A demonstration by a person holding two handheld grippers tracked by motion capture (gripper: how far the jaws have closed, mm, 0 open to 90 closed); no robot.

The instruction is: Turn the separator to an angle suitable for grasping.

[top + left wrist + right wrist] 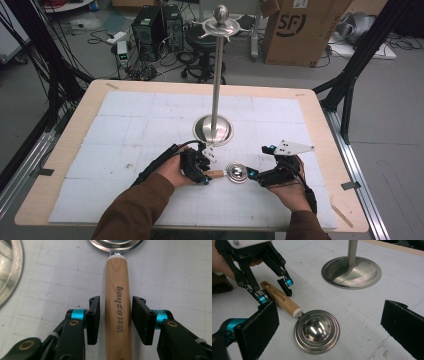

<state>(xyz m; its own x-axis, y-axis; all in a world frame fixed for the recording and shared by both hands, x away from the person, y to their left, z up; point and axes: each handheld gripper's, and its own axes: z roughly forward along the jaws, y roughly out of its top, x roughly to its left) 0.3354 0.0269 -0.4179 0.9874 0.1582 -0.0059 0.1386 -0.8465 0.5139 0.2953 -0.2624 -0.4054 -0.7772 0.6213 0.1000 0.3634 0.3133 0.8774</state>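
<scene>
In the high view, a steel ladle [231, 173] with a wooden handle lies flat on the worktop [150, 125] at lower centre, just below the round base of a tall metal stand [214, 127]; the left tool [206, 176] sits at the handle end and the right tool [254, 175] just right of the bowl. In the left gripper view the wooden handle [118, 315] runs up the middle of the frame between the two black pads [93, 320], with a thin gap on each side: released, the jaws only slightly apart, the handle between them but not pressed. In the right gripper view the shiny bowl [316, 330] lies at lower centre, the handle slanting to the upper left into the left tool; the right tool's own jaws stand wide apart, holding nothing. The ladle looks rigid and fairly light, its polished bowl probably slippery, so the matt wooden handle is likely the best place to grip.
</scene>
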